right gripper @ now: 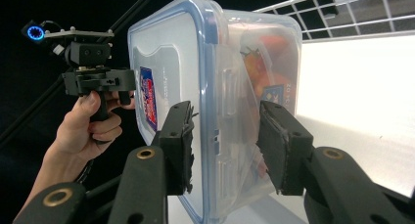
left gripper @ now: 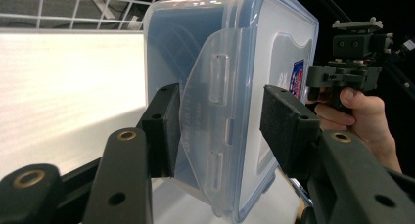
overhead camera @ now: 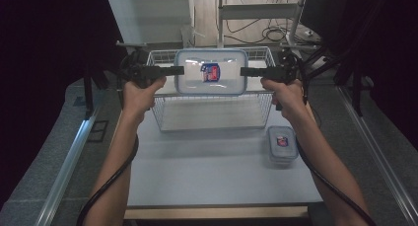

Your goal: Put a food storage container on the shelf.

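Where foam-padded fingers (left gripper: 286,128) clamp: clear rectangular plastic container (overhead camera: 211,71) (blue-rimmed lid).

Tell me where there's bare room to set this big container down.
Free: the wire basket floor under the held large container, and the table between the basket's near wall and the table's near edge. Crowded only at right front, where the small container sits.

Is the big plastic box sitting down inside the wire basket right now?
No. In the high view the big plastic box is held up above the wire basket, between the left gripper and right gripper.
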### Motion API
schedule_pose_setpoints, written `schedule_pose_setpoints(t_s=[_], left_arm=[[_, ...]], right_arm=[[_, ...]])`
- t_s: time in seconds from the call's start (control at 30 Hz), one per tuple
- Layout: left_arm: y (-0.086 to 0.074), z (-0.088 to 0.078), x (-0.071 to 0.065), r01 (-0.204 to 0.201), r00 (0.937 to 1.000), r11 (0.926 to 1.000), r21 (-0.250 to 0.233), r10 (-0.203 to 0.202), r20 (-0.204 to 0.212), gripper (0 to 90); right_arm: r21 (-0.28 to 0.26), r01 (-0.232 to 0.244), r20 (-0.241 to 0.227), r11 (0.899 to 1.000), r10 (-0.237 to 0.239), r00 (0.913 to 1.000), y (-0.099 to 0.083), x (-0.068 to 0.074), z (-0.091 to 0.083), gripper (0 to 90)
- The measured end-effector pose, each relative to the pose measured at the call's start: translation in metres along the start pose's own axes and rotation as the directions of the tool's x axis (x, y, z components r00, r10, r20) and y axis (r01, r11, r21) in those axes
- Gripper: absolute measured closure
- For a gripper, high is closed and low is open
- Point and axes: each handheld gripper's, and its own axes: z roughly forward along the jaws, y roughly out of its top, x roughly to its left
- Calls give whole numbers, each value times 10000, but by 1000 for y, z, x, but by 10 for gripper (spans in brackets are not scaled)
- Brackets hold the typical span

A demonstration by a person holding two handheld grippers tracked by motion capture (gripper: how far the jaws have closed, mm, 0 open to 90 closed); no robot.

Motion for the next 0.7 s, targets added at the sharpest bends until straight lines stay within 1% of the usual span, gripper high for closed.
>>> schedule_pose_setpoints(t_s=[0.13,0.27,0.3,0.4,0.47,0.57,0.7], left_arm=[[5,5,4,160,9999,9998,-73,-160,-24,508],[5,7,11,340,9994,9993,-136,-340,10,505],[4,8,12,446,9990,9988,-202,-445,28,505],[3,8,14,466,9989,9986,-259,-465,59,505],[3,8,14,383,9993,9990,-244,-383,31,505],[2,9,14,475,9989,9982,-373,-473,48,504],[2,10,16,425,9991,9983,-407,-424,23,502]], right_arm=[[-21,-123,89,9999,123,9999,7,-5,2,573],[45,-116,191,9999,115,9998,12,-8,6,573],[30,-149,190,9999,148,9997,12,-9,6,572],[13,-113,215,9999,113,9997,15,-9,8,572],[37,-144,202,9999,143,9997,16,-10,9,570],[-25,-253,180,9997,254,9995,16,-12,10,565],[-76,-162,371,9998,165,9992,17,-12,12,549]])
